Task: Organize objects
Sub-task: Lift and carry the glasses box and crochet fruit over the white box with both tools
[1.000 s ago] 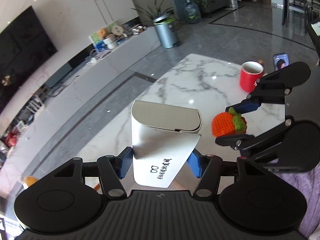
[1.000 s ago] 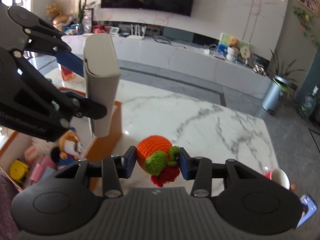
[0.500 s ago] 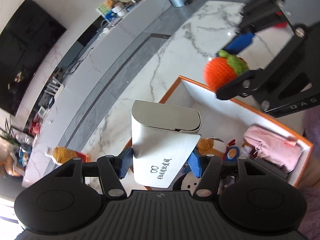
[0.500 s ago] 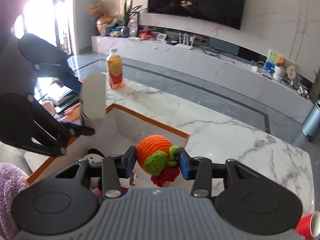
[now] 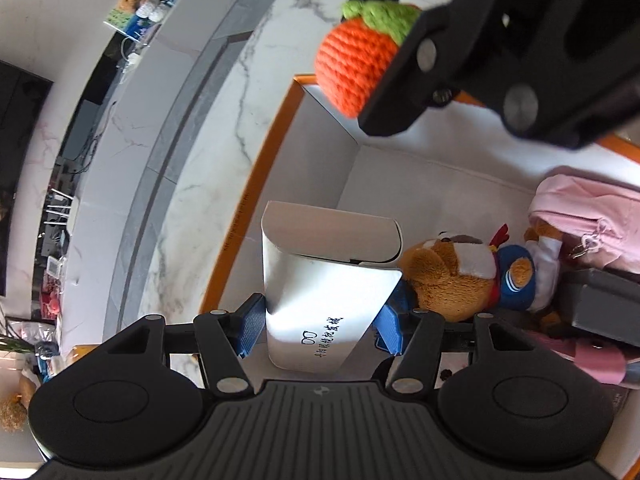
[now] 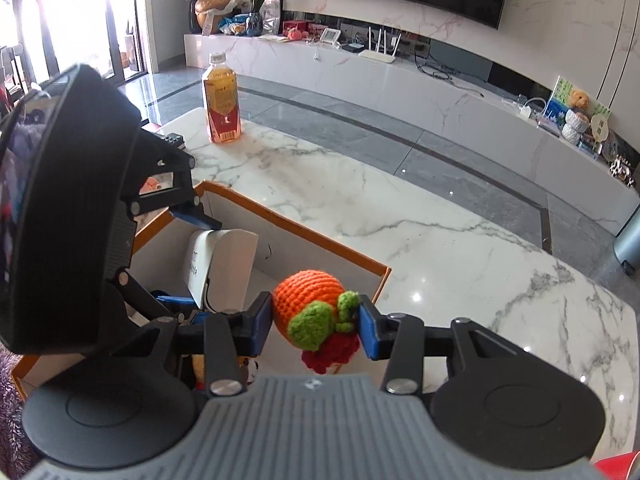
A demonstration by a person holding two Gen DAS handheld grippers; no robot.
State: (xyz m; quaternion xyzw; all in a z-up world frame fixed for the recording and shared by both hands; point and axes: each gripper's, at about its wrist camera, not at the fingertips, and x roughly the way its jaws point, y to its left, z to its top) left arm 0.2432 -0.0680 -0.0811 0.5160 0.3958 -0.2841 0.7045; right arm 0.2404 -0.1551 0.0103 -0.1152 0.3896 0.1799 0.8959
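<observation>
My left gripper (image 5: 320, 330) is shut on a white case (image 5: 324, 292) with black print and holds it down inside the orange-rimmed box (image 5: 256, 196); the case also shows in the right wrist view (image 6: 222, 268). My right gripper (image 6: 316, 326) is shut on an orange crocheted fruit (image 6: 310, 302) with green leaves, held above the box's far wall (image 6: 316, 250). In the left wrist view the fruit (image 5: 352, 68) hangs above the box's corner.
Inside the box lie a brown plush toy (image 5: 452, 276), a pink pouch (image 5: 588, 216) and a dark grey block (image 5: 600, 304). The box stands on a white marble table (image 6: 400, 216). A drink bottle (image 6: 221, 100) stands at the table's far left.
Both grippers have swung left from the open table to the box. The white case has gone down into the box. The fruit has come over the box's far wall.
</observation>
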